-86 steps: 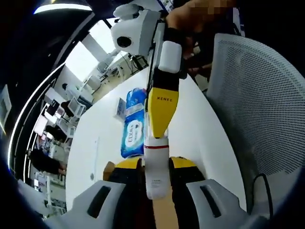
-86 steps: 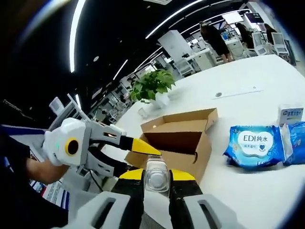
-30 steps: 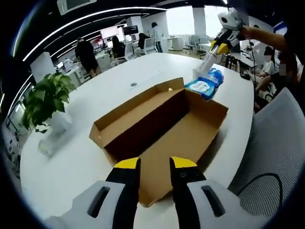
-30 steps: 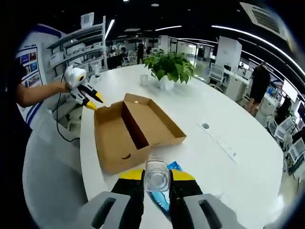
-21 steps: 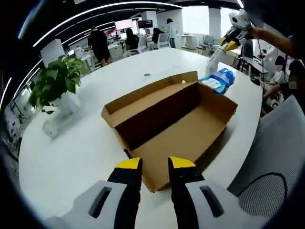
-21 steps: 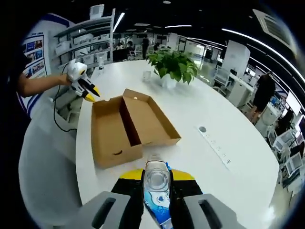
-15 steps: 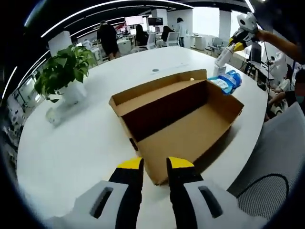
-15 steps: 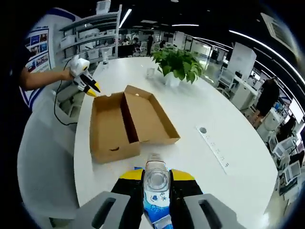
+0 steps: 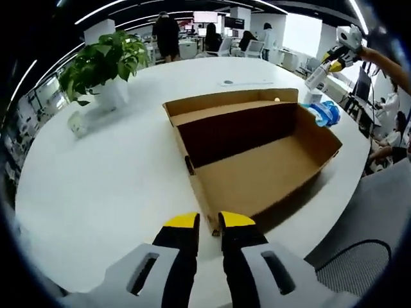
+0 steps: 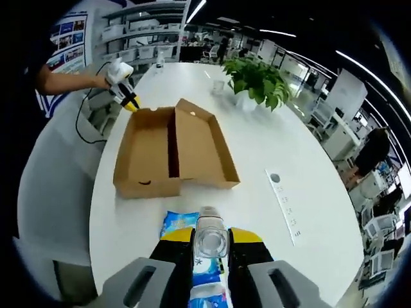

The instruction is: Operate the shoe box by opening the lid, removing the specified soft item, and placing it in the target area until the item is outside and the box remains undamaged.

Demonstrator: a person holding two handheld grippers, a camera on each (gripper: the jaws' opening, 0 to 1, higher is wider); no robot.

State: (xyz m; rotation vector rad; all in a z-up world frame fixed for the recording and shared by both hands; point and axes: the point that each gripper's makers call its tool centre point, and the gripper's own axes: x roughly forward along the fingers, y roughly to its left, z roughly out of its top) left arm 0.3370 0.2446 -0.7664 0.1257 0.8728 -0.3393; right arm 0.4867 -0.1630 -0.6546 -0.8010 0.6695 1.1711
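Note:
The brown shoe box (image 9: 257, 154) lies open on the white table, its lid folded back and its inside bare. My left gripper (image 9: 209, 221) has its jaws drawn close, a narrow gap between them, right at the box's near corner; whether they pinch the cardboard is unclear. My right gripper (image 10: 210, 239) is shut on a clear bottle (image 10: 210, 242), hanging over blue wet-wipe packs (image 10: 180, 224) beside the box (image 10: 170, 154). The left gripper view has the right gripper (image 9: 335, 59) far right, above the wipes (image 9: 321, 112). A hand holds the left gripper (image 10: 128, 96) at the box's far corner.
A potted plant (image 9: 103, 64) stands on the round table (image 9: 96, 192) beyond the box. A socket strip (image 10: 282, 199) runs along the table to the right. A mesh chair (image 9: 366, 256) sits at the table's edge. People stand among desks in the background.
The bottle went from both grippers' hold to the right one alone. The right gripper carried it away from the box to above the wipes. The left jaws have narrowed at the box corner.

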